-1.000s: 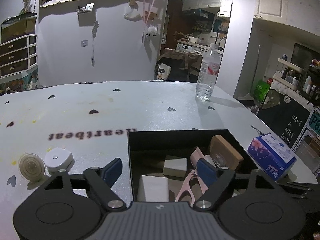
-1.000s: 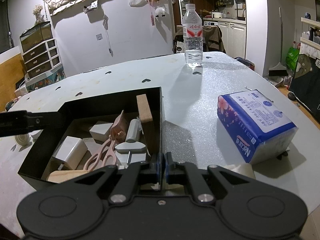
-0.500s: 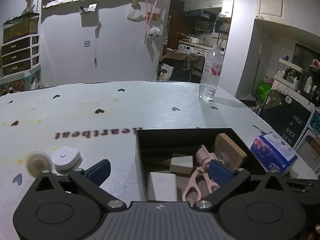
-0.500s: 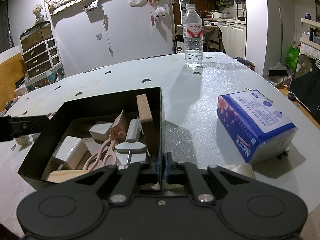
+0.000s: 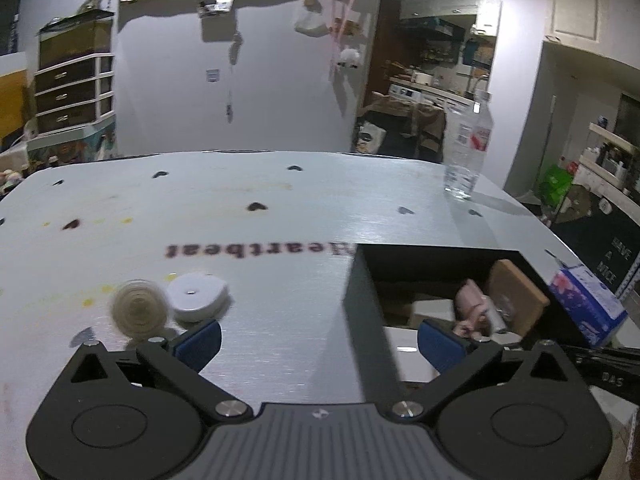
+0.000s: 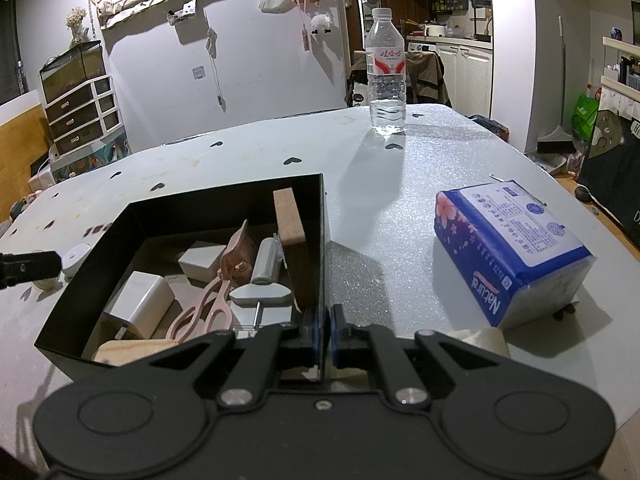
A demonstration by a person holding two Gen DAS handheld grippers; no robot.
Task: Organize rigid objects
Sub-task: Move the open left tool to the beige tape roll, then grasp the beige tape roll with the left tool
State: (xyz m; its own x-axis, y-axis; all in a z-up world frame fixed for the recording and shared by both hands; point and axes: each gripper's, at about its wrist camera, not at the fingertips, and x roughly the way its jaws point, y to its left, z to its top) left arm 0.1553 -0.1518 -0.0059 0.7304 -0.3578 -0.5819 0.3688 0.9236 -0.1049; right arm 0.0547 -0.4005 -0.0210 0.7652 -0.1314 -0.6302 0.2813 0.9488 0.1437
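A black open box (image 6: 224, 196) on the pale table holds pink scissors (image 6: 208, 308), white blocks (image 6: 140, 308), a wooden block (image 6: 289, 216) and a grey tool. My right gripper (image 6: 326, 328) is shut on the box's near right wall. My left gripper (image 5: 318, 340) stands wide open with nothing between its fingers, low over the table across the box's left wall (image 5: 360, 280). Just beyond its left fingertip (image 5: 200, 338) lie a white round tape measure (image 5: 198, 298) and a translucent ribbed disc (image 5: 139, 312), touching each other.
A blue tissue pack (image 6: 512, 248) lies right of the box. A water bottle (image 6: 386, 72) stands at the table's far side. Something pale lies under the right gripper near the tissue pack. The table (image 5: 280, 208) carries printed hearts and lettering.
My left gripper has slid left from above the box toward the two round things, and its jaws have spread wider. The right gripper and the box have stayed still.
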